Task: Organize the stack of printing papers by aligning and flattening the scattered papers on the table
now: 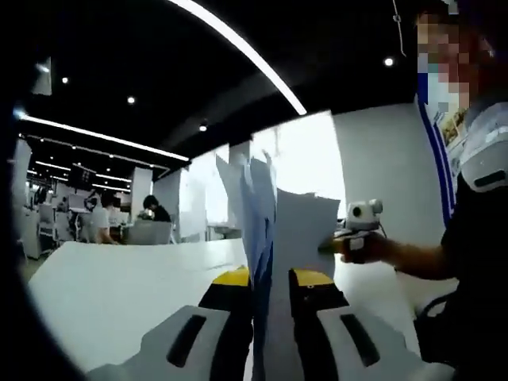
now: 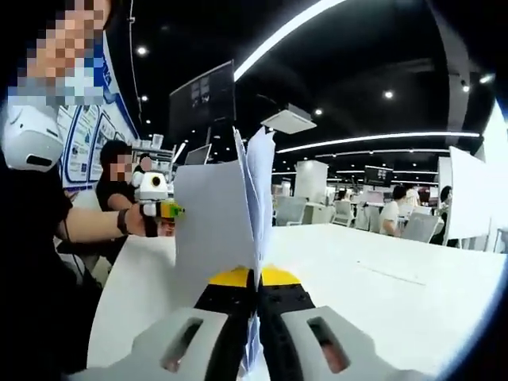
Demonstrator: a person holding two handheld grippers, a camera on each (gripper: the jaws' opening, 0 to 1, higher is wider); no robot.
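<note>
- So the stack of white printing papers [image 1: 274,238] is standing upright on edge, lifted above the broad white worktop [image 1: 119,286], pinched from two sides.
- Left gripper [image 1: 271,278], black with yellow tips: its fingers are closed down to a thin gap with the lower edge of the papers squeezed between them. The sheets fan out unevenly at the top, corners sticking up at different heights.
- Beyond the papers in the left gripper view, the other gripper, held in a person's hand [image 1: 373,248], is touching the stack's far edge.
- Right gripper [image 2: 259,279]: its fingers are pressed nearly together on the papers [image 2: 230,214] too, sheets rising straight up from the yellow tips and splaying a bit.
- In the right gripper view the left gripper, again in a hand [image 2: 155,218], sits at the far side of the papers, over the worktop [image 2: 381,286].
- Behind the papers: an open office with seated people [image 1: 101,218], long ceiling light strips [image 2: 365,139] and a dark hanging monitor [image 2: 201,99].
</note>
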